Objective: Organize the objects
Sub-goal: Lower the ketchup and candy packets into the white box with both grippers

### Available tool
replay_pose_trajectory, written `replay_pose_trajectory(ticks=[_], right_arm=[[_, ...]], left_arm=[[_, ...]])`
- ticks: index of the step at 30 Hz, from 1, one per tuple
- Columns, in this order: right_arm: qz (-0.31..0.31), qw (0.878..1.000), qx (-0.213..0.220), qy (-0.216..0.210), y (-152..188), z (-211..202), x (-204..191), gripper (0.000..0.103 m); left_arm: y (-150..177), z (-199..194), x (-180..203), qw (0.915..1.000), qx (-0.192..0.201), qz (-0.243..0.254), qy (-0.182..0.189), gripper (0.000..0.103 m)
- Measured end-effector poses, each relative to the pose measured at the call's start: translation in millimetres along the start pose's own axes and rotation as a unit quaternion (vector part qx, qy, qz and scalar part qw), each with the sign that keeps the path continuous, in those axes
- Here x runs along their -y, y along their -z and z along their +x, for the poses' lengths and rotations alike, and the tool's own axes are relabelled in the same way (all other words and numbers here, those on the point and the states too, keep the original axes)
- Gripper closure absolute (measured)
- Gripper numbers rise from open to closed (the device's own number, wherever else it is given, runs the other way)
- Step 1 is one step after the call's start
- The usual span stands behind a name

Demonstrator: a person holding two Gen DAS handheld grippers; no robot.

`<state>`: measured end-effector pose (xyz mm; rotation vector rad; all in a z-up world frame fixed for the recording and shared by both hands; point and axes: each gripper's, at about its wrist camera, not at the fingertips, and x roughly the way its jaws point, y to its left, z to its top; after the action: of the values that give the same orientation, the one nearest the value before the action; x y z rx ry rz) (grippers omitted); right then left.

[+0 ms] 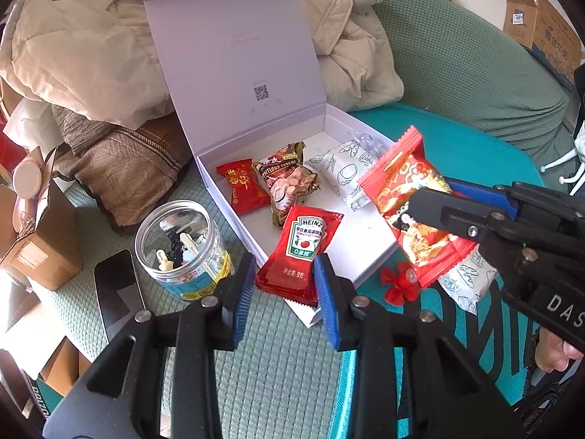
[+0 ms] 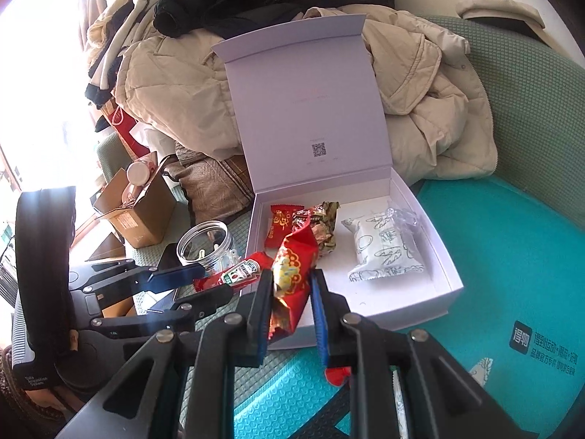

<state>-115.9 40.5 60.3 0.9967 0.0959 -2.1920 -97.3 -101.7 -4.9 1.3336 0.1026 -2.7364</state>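
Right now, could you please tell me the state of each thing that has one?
White box: lid up.
Clear jar: uncapped, upright.
Left tool: shut on ketchup packet.
Right tool: shut on red snack packet.
Cardboard box: flaps open.

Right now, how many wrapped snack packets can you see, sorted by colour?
Red: 3 (small red candy packet, red Heinz ketchup sachet, red patterned foil snack packet)
White with line drawings: 2 (white packet inside the white cardboard box, white packet outside it)
Brown-green: 1 (brown-green cereal packet)
Total: 6
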Motion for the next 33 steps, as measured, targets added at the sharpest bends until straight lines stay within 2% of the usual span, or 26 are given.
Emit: replay_pose_trajectory(ticks=[2, 11, 17, 26, 33], right_arm=[[0.001, 1.000, 0.002, 0.006, 1.2, 1.4, 3.7, 0.083], [-0.002, 1.000, -0.003, 0.024, -2.6, 20.3, 29.4, 0.084], [-0.007, 1.000, -0.024, 0.011, -12.6, 49.2, 46.4, 0.084], [-0.015, 0.999, -0.041, 0.020, -15.9, 71.5, 57.0, 0.084], [-0.016, 0.998, -0.053, 0.017, -15.0, 77.6, 60.7, 0.085]], left_arm=[[-1.2, 1.2, 2.1, 1.0000, 0.004, 0.001, -0.005, 0.072], [-10.2, 38.6, 13.5, 0.9997, -0.021, 0.003, 0.013, 0.072], [-19.8, 65.6, 18.1, 0.9992, -0.032, 0.010, 0.023, 0.072], [-32.5, 84.2, 23.8, 0.9993, -0.025, 0.026, 0.011, 0.072], [-28.0, 93.1, 24.9, 0.9989, -0.043, 0.016, 0.008, 0.072]])
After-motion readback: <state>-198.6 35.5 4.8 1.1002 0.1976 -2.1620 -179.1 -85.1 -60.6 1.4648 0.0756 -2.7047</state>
